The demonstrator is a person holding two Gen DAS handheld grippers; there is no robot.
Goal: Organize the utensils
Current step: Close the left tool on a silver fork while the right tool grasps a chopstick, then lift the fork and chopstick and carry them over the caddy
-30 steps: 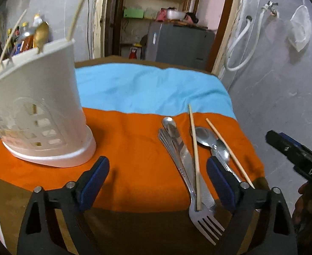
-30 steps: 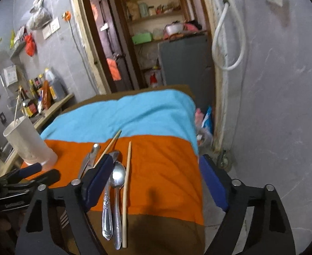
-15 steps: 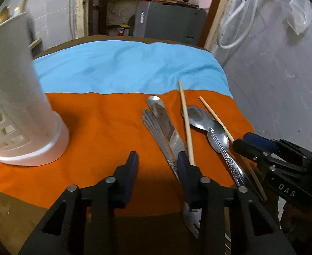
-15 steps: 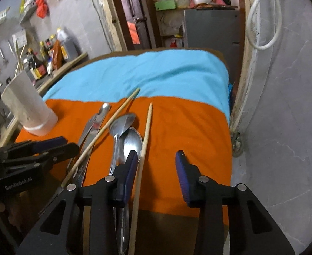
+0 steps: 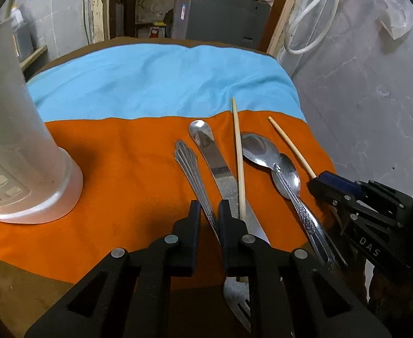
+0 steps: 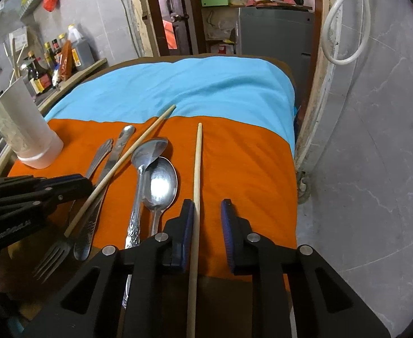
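Note:
Utensils lie on the orange cloth: a fork, a knife, a chopstick, two spoons, and a second chopstick. My left gripper has its jaws narrowed around the fork's handle with a small gap left. My right gripper straddles the second chopstick, which lies against its left pad; the jaws stand partly open. The white utensil holder stands at the left, also seen in the right wrist view.
The table's right edge drops off beside a grey wall. A blue cloth covers the far half. Bottles stand on a ledge at the far left.
Both grippers have moved down and forward onto the utensils, and both have narrowed their jaws, the left around the fork handle, the right around the chopstick.

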